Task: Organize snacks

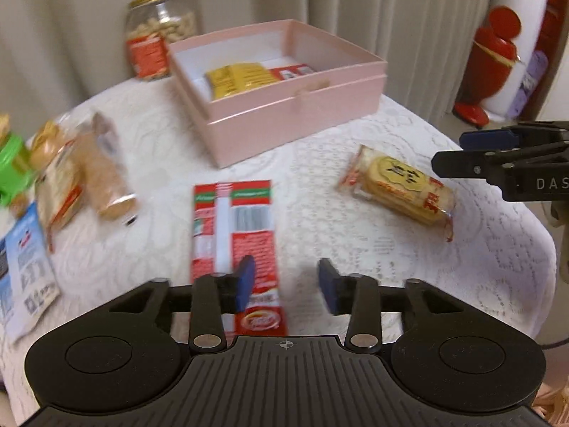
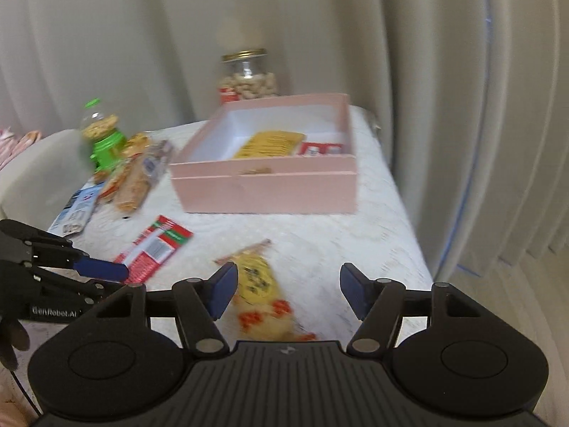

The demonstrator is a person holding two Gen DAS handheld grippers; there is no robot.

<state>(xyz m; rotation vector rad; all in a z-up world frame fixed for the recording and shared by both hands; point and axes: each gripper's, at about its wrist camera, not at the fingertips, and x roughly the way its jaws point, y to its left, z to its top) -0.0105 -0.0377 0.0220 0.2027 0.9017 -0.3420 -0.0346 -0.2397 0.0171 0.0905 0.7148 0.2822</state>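
A red snack packet lies flat on the white lace tablecloth, its near end under my left gripper. That gripper is open, its blue pads clear of the packet. A yellow cracker pack lies to the right. My right gripper hangs open over the same cracker pack, with nothing pinched. The pink box stands behind, holding a yellow packet and a red one. Each gripper shows in the other's view: the right gripper and the left gripper.
A peanut jar stands behind the box. At the left lie clear-wrapped biscuits, a green-based dispenser and a blue-white sachet. The table edge drops off on the right, with curtains beyond. A red object stands off the table.
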